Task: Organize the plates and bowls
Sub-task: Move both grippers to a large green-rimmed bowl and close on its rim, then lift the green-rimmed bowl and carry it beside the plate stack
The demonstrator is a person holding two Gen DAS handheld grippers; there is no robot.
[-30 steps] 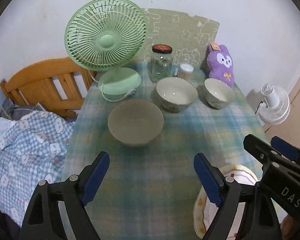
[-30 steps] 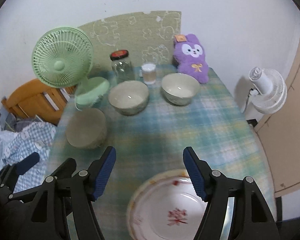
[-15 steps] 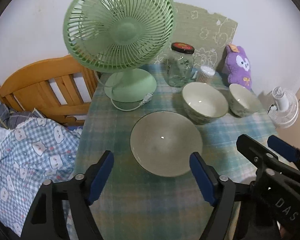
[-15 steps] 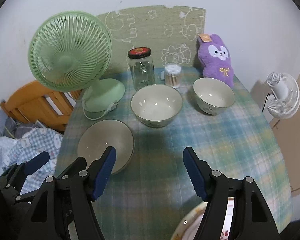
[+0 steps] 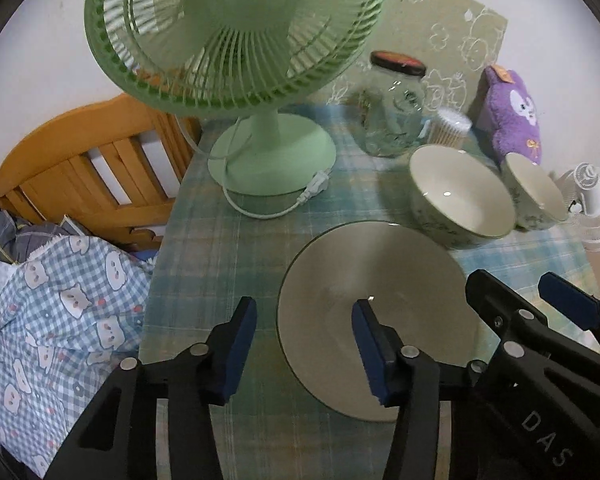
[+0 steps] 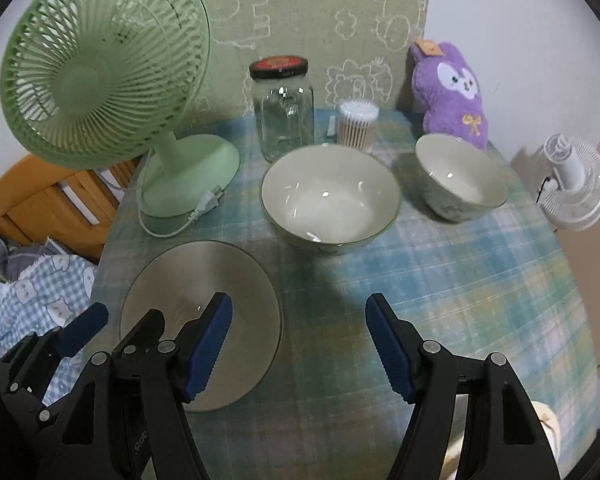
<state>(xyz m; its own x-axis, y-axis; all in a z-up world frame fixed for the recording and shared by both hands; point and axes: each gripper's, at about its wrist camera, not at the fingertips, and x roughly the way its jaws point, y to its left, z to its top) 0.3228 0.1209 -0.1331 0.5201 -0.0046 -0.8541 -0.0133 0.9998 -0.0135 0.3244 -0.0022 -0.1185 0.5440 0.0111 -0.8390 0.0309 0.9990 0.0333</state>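
A shallow grey-green bowl [image 5: 380, 280] [image 6: 200, 280] sits at the near left of the plaid table. My left gripper [image 5: 304, 344] [image 6: 116, 328] straddles the bowl's left rim, one pad outside and one over the inside. Its jaws are closing, and the pads stand clear of the rim. A large cream bowl [image 6: 330, 200] [image 5: 460, 200] and a smaller one [image 6: 460, 176] [image 5: 534, 196] stand farther back. My right gripper [image 6: 298, 340] [image 5: 528, 292] hovers over bare tablecloth in front of the large bowl. Its jaws are closing slightly with nothing between them.
A green fan [image 5: 236, 32] with a loose cord, a glass jar [image 6: 282, 108], a cotton-swab tub [image 6: 358, 124] and a purple plush [image 6: 452, 92] line the back. A cream plate rim [image 6: 548, 428] shows at the near right. A wooden frame [image 5: 80, 172] and checked cloth [image 5: 40, 300] lie beyond the left edge.
Both grippers moved forward and down toward the bowls. The left jaws narrowed and now straddle the grey-green bowl's rim. The red-patterned plate slid almost out of the right wrist view.
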